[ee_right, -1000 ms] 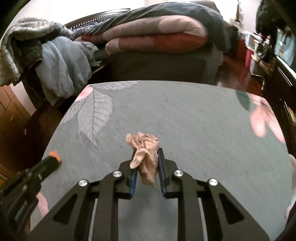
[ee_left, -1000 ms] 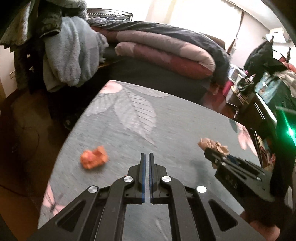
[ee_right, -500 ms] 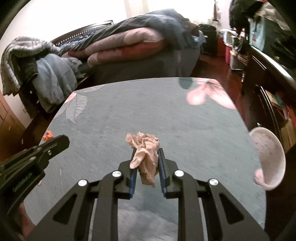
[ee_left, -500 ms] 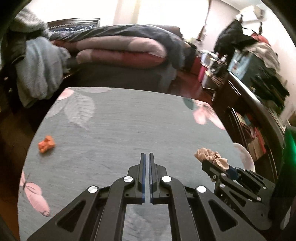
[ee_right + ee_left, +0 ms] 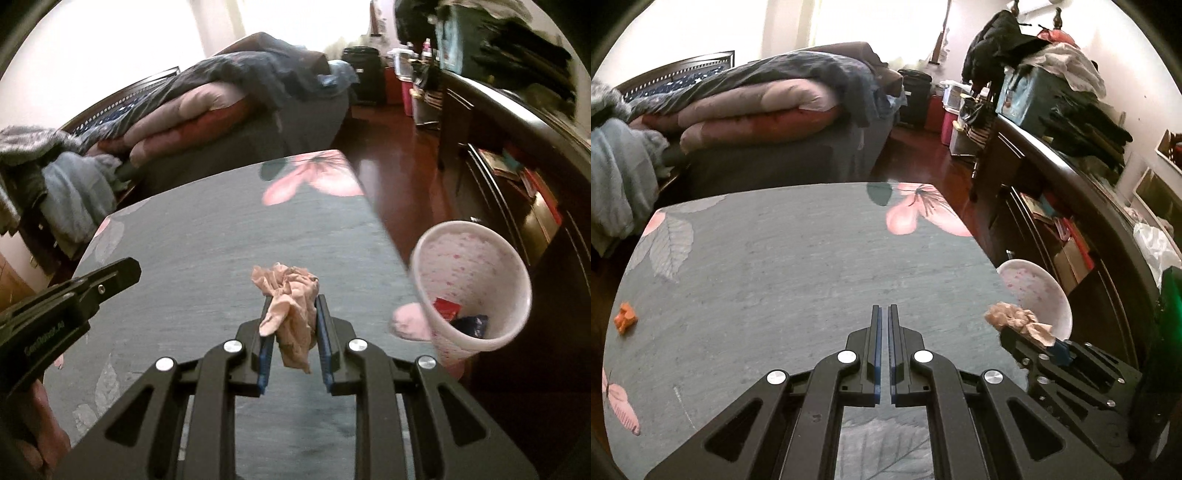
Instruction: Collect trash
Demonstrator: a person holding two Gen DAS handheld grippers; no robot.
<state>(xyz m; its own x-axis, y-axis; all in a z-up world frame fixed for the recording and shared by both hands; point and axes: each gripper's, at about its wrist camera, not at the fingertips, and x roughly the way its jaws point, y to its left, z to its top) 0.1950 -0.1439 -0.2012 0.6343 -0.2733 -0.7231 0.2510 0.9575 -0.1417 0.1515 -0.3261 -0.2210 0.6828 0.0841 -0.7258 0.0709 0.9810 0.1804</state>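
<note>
My right gripper (image 5: pixel 291 301) is shut on a crumpled tan paper wad (image 5: pixel 290 304), held over the grey-green tabletop (image 5: pixel 207 240). The same wad (image 5: pixel 1015 319) shows at the right of the left wrist view, in the right gripper's tip. A white pink-speckled bin (image 5: pixel 471 284) stands just off the table's right edge, with a red and a dark wrapper inside. My left gripper (image 5: pixel 883 308) is shut and empty, above the table's middle. An orange crumpled scrap (image 5: pixel 625 317) lies near the table's left edge.
A bed with folded quilts (image 5: pixel 768 110) stands beyond the table. A dark cabinet (image 5: pixel 1071 206) piled with clothes and boxes runs along the right. Red-brown floor (image 5: pixel 399 155) lies between table and cabinet. Blue-grey clothes (image 5: pixel 613 184) hang at the left.
Both grippers have swung to the right across the table. The orange scrap has slid to the far left of the left view, and the white bin has come into sight at the right.
</note>
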